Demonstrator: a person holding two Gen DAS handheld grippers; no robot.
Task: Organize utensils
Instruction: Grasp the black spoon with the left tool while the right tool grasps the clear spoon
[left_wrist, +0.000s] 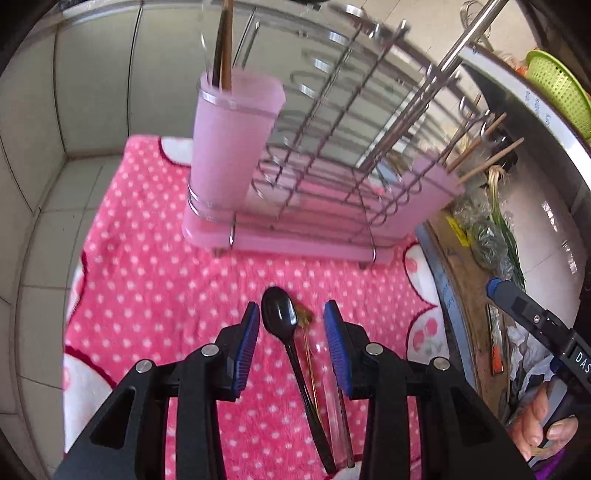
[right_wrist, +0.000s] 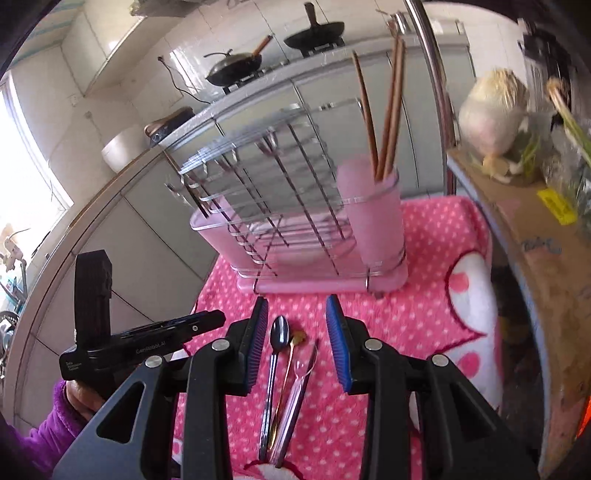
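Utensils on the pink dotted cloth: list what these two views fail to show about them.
- Black plastic spoon: in the left wrist view its handle end is cut off by the bottom edge.
- Slim gold-coloured utensil: its head is blurred in both views, type unclear.
- Clear plastic utensil: see-through and blurred, its shape unreadable.
- Brown wooden chopsticks: their lower ends are hidden inside the frosted pink holder cup.

Both wrist views look down, near; share spoons (left_wrist: 279, 314) and rack (right_wrist: 295, 206).

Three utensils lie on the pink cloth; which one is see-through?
The clear plastic spoon, rightmost of the three. Beside it lie a thin gold spoon and the dark spoon, neither transparent.
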